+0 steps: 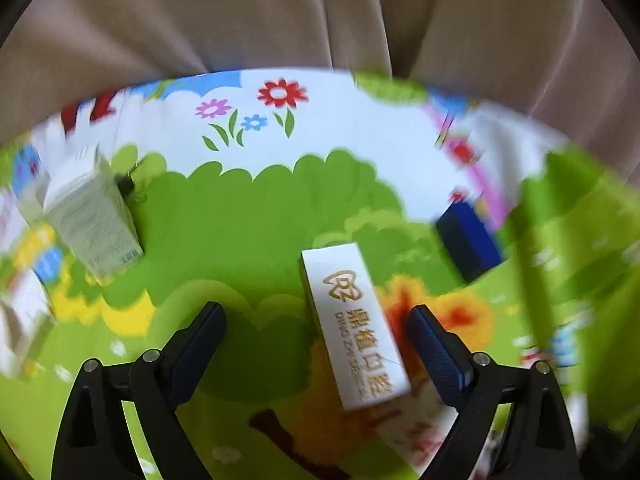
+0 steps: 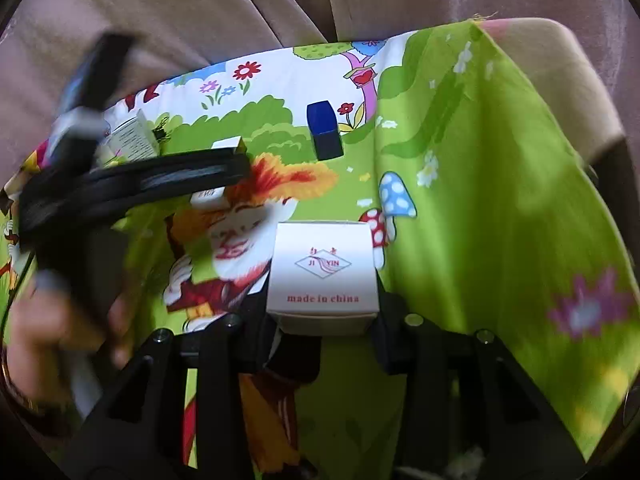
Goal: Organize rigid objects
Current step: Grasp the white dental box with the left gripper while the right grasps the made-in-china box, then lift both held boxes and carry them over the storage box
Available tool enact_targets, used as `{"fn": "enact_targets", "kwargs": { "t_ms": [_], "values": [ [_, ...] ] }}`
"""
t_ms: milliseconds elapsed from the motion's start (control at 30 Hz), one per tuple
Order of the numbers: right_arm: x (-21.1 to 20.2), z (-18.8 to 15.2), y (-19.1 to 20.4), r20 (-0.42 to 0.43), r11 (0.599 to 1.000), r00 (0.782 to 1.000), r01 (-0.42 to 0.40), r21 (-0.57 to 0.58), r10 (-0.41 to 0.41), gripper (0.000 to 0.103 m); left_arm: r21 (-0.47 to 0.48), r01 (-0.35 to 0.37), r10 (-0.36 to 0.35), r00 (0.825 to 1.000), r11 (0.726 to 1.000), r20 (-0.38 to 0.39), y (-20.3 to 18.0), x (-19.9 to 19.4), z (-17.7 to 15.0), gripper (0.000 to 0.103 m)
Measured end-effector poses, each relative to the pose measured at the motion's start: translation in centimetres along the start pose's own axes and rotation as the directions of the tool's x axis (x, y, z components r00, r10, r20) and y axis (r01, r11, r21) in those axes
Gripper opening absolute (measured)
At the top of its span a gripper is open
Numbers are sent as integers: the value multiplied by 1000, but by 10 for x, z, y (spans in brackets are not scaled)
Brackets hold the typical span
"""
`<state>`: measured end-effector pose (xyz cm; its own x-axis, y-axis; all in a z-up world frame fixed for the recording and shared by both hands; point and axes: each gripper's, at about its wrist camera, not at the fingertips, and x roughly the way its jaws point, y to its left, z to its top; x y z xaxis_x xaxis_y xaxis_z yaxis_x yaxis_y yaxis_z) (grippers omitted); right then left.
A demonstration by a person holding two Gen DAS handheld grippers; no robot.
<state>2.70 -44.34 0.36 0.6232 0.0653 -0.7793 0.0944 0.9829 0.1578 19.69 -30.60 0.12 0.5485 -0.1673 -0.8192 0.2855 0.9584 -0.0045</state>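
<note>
My right gripper [image 2: 324,322] is shut on a small white cube box [image 2: 323,272] printed "made in china", its pads against the box's two sides. My left gripper [image 1: 316,314] stands open over a long white box with gold lettering [image 1: 352,320]. That box lies between the fingers, closer to the right finger [image 1: 436,348], and neither pad touches it. In the right wrist view the left gripper [image 2: 236,166] is a blurred shape over that same long box [image 2: 226,145]. A dark blue box [image 1: 468,240] [image 2: 324,132] lies further back.
A cartoon-printed green cloth [image 1: 240,208] [image 2: 480,200] covers the surface and rises in a fold on the right. A pale printed carton [image 1: 92,220] [image 2: 134,136] lies at the left beside a small black item [image 1: 126,184]. Beige curtain [image 1: 240,20] hangs behind. A person's hand [image 2: 52,320] holds the left gripper.
</note>
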Motion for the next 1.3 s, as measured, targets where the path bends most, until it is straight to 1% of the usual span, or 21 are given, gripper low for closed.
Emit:
{"fn": "enact_targets", "kwargs": {
  "t_ms": [33,67,133,233,333,433,633,733,800,833,900,933,967,1000,1033,1067,1100,1133,1200,1233,1300],
  "values": [
    [-1,-1,0,1,1000,1000,-3,0,3,44,35,13,-13,1000,999,2,-4,-4,-2,80],
    [-2,-3,-1,1,1000,1000,-8,3,8,44,37,28,-28,1000,999,5,-3,-9,-5,60],
    [-2,-3,-2,2,1000,1000,-17,11,16,44,79,49,-49,999,996,-3,0,-21,-13,32],
    [-2,-3,-1,2,1000,1000,-10,7,10,44,81,123,-122,992,989,-20,16,-37,-33,31],
    [1,-2,1,0,1000,1000,-7,3,7,44,64,153,-151,988,986,-32,33,-60,-61,32],
    [0,-6,7,-12,1000,1000,-6,-20,6,44,57,139,-137,990,989,-28,48,-89,-103,32],
    [-30,-50,42,-27,996,999,-37,-83,35,44,99,109,-109,994,989,-10,73,-136,-171,32],
    [-45,-70,60,-7,993,998,-61,-103,60,44,76,91,-95,994,993,48,88,-161,-190,32],
    [-66,-78,74,76,990,993,-76,-118,85,44,43,95,-99,989,995,110,96,-180,-192,32],
    [-75,-79,78,112,989,989,-80,-121,94,44,30,86,-90,982,996,168,98,-195,-189,32],
    [-113,-81,96,255,986,961,-75,-149,112,44,16,64,-66,954,998,293,102,-230,-186,32],
    [-135,-83,106,339,983,934,-57,-172,113,44,4,52,-50,924,999,378,105,-257,-187,32],
    [-161,-85,118,432,980,894,-31,-198,115,44,-3,47,-41,904,999,426,108,-274,-189,32],
    [-180,-88,127,493,977,862,-13,-213,119,44,-12,40,-29,875,999,483,110,-294,-191,32],
    [-204,-92,137,571,974,812,10,-225,124,44,-23,30,-12,834,999,552,111,-321,-197,32],
    [-226,-96,146,632,971,764,28,-235,131,44,-29,22,-1,809,999,587,109,-336,-200,32],
    [-244,-100,155,678,969,723,45,-244,137,44,-36,13,12,772,999,636,109,-358,-207,32],
    [-256,-103,162,706,966,694,57,-251,142,44,-40,4,24,743,999,669,109,-376,-214,32],
    [-285,-113,176,766,961,623,79,-264,159,44,-42,-14,39,715,999,698,108,-399,-222,32],
    [-298,-118,182,785,959,596,85,-272,169,44,-41,-19,42,706,999,707,108,-410,-228,32],
    [-315,-126,192,807,955,560,86,-283,189,44,-50,-18,49,693,999,719,112,-425,-240,32]
  ]
}}
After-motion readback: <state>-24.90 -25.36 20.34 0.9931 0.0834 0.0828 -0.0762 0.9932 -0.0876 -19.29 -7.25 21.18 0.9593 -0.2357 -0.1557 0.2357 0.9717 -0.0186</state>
